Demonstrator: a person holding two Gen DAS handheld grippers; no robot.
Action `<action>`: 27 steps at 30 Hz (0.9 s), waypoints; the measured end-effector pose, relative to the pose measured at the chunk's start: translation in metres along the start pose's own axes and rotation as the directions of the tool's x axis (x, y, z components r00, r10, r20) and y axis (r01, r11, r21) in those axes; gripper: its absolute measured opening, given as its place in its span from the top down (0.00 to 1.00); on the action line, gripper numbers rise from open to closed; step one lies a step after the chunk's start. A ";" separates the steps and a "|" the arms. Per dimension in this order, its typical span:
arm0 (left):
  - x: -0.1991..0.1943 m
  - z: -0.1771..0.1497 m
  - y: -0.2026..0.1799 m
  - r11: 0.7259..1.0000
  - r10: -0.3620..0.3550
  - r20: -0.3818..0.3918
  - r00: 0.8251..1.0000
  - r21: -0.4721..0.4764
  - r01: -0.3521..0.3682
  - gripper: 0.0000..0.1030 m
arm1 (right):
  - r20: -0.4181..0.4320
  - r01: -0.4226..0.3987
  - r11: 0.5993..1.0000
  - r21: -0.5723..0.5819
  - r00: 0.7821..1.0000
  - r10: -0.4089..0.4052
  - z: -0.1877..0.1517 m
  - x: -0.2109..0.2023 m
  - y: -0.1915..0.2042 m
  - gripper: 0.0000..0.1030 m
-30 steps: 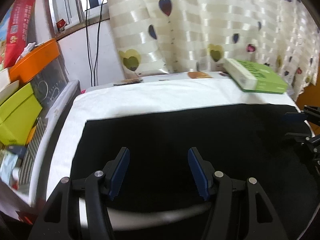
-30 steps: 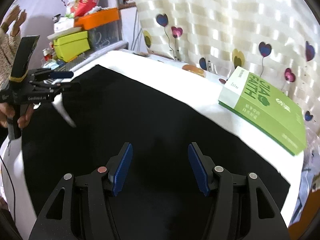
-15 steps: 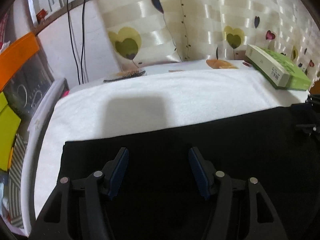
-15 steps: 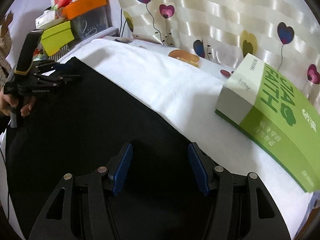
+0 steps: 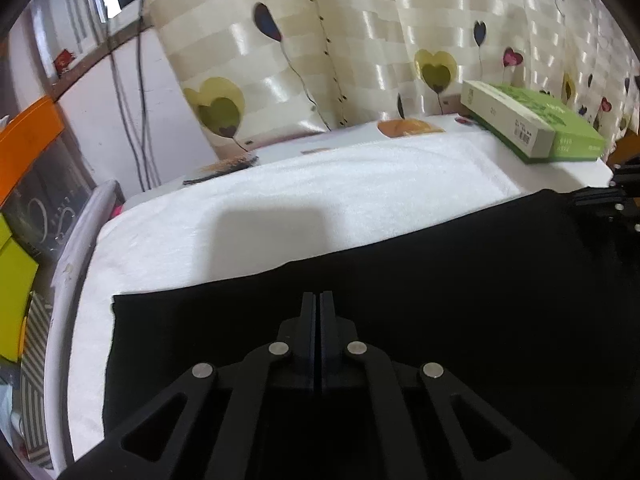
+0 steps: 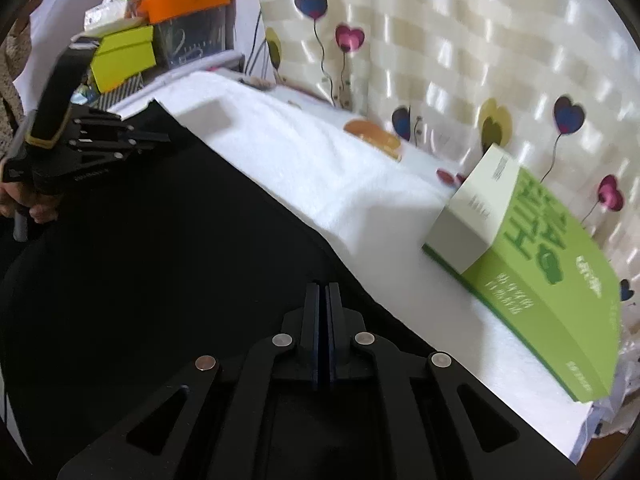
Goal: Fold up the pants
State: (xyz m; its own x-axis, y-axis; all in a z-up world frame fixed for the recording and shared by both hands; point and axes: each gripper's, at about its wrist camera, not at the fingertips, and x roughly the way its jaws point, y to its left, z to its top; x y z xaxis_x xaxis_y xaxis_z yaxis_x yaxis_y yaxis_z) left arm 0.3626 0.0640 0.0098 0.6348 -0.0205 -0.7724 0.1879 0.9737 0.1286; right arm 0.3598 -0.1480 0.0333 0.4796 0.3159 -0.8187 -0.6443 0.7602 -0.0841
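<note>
The left gripper (image 5: 319, 300) has its two fingers pressed together with almost no gap, low over the black pants (image 5: 420, 300); whether a fold of the dark cloth is pinched between them cannot be made out against the black. The right gripper (image 6: 323, 292) is likewise drawn closed to a thin slit just above the pants (image 6: 160, 260), near their far edge, and again any cloth between the fingers cannot be told. The pants lie spread flat over the near part of a white towel (image 5: 320, 196) that covers the tabletop, their far edge running straight across it and one corner lying toward the left edge. In the right wrist view the left gripper (image 6: 160, 138) sits at that far-left corner of the pants, held by a hand (image 6: 28, 204). Beyond the pants, at the far right corner of the tabletop, a green box (image 6: 540, 280) rests on the towel, well apart from the cloth. A heart-patterned curtain (image 5: 360, 40) hangs behind the far edge.
</note>
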 end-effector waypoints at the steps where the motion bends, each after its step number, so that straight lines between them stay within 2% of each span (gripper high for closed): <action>1: -0.005 -0.001 0.002 1.000 0.000 0.015 1.000 -0.010 0.000 0.98 | 0.014 0.008 1.000 -0.005 1.000 -0.007 0.000 -0.007 0.002 0.98; 7: -0.070 -0.015 0.009 0.996 -0.025 0.140 0.990 -0.079 0.037 0.98 | 0.112 0.016 1.000 -0.027 0.994 -0.013 -0.011 -0.067 0.030 0.98; 13: -0.141 -0.066 0.009 0.984 -0.077 0.237 0.968 -0.138 0.112 0.98 | 0.178 0.026 0.999 -0.046 0.984 -0.018 -0.054 -0.123 0.081 0.98; 16: -0.162 -0.102 -0.002 0.981 -0.096 0.236 0.967 -0.141 0.132 0.98 | 0.171 0.024 0.999 -0.045 0.985 -0.016 -0.088 -0.138 0.108 1.00; 18: -0.167 -0.128 -0.009 0.976 -0.121 0.216 0.969 -0.150 0.156 0.98 | 0.164 -0.010 0.999 -0.033 0.986 0.015 -0.114 -0.143 0.127 1.00; 20: -0.170 -0.150 -0.018 0.973 -0.139 0.194 0.971 -0.155 0.170 0.98 | 0.149 -0.008 0.999 -0.031 0.989 0.013 -0.132 -0.142 0.144 1.00; 23: -0.170 -0.179 -0.023 0.964 -0.161 0.157 0.974 -0.187 0.189 0.98 | 0.110 -0.064 0.997 0.043 0.992 0.059 -0.159 -0.135 0.153 1.00; 27: -0.176 -0.197 -0.020 0.949 -0.163 0.139 0.977 -0.248 0.193 0.98 | 0.089 -0.081 0.981 0.175 0.994 0.066 -0.174 -0.130 0.144 0.97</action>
State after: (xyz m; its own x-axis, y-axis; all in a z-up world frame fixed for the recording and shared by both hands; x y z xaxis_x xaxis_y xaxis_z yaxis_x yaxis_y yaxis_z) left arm 0.1000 0.0930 0.0207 0.6938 -0.2101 -0.6889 0.1155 0.9766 -0.1815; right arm 0.1006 -0.1785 0.0284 0.4872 0.4151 -0.7683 -0.5667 0.8197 0.0835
